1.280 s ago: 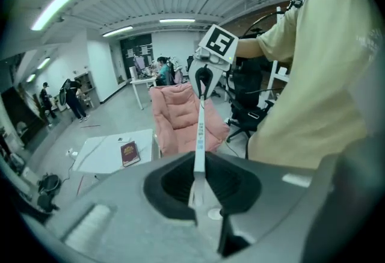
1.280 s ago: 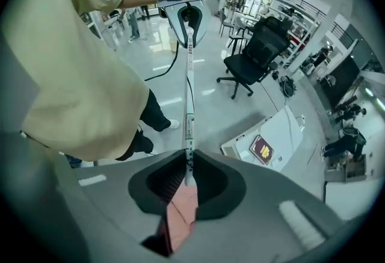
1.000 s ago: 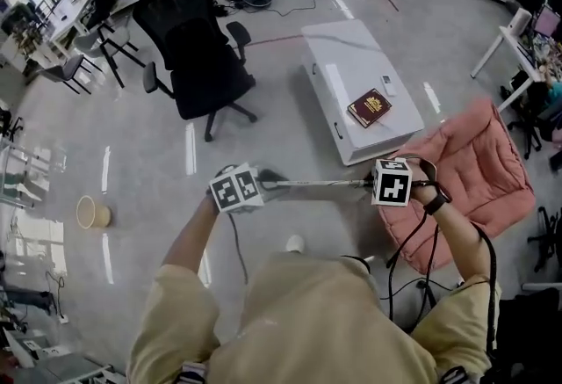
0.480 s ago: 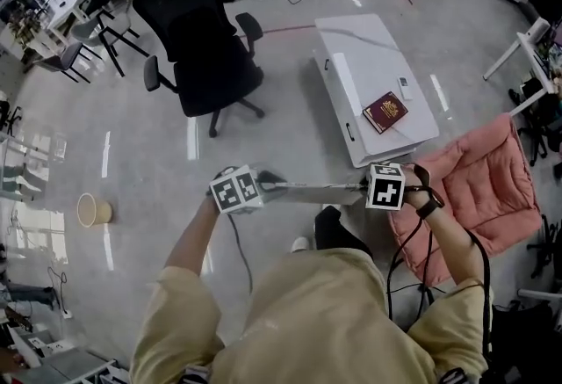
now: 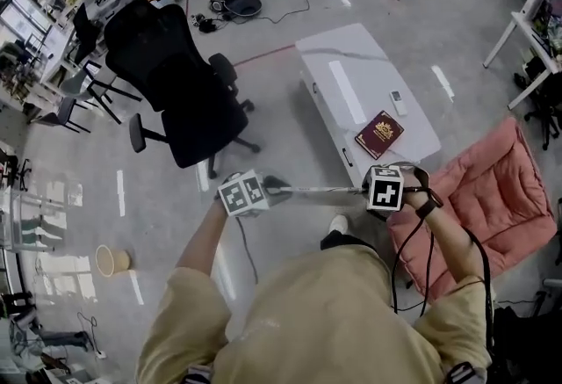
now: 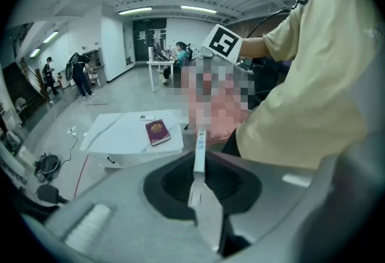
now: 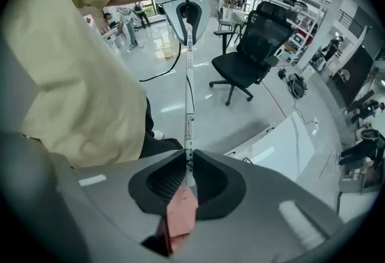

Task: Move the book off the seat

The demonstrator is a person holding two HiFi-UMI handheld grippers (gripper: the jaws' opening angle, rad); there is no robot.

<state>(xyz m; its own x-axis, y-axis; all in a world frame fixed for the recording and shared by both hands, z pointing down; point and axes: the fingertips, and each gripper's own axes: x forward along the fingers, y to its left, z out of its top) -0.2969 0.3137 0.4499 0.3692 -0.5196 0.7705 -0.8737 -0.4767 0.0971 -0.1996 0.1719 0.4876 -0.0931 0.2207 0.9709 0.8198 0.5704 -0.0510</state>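
maroon rectangular book [image 5: 379,134] lies flat on glossy white table [image 5: 342,66]. left gripper [image 5: 276,190] and right gripper [image 5: 361,191] each clamp an end of one thin flat strip [image 5: 316,190].

Head view steeply down from overhead, gripper views facing each other, all sharing white table [image 5: 369,66]

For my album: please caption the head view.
Left gripper and right gripper hold a thin strip between them; a red book lies on the white table.
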